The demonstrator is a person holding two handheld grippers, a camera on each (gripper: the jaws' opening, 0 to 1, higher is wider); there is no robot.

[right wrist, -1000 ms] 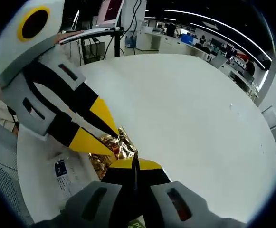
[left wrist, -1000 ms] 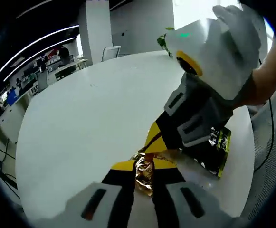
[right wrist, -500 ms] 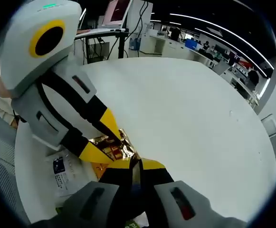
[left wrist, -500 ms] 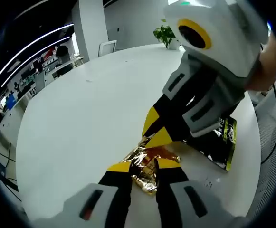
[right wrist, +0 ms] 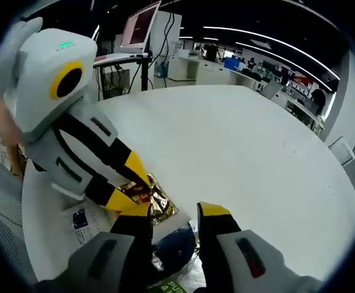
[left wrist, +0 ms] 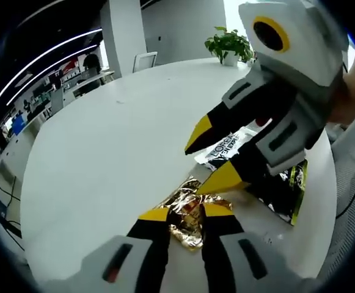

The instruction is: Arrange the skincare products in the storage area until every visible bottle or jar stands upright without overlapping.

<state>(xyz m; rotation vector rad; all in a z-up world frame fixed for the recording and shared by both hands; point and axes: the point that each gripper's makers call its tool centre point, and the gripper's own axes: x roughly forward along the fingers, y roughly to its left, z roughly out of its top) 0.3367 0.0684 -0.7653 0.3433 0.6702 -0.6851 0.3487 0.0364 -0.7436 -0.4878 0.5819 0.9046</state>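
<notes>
Your left gripper (left wrist: 186, 212) pinches a crinkled gold foil sachet (left wrist: 186, 210) between its yellow tips, low on the white round table (left wrist: 104, 152). Your right gripper (left wrist: 217, 155) has its jaws spread wide, hanging just above and beside the sachet without touching it. Beneath it lie a white printed packet (left wrist: 226, 143) and a dark packet with a yellow-green edge (left wrist: 287, 192), flat and partly overlapping. In your right gripper view, a dark blue rounded item (right wrist: 171, 250) sits between the open jaws; you cannot tell what it is. A potted plant (left wrist: 229, 46) stands at the table's far edge.
</notes>
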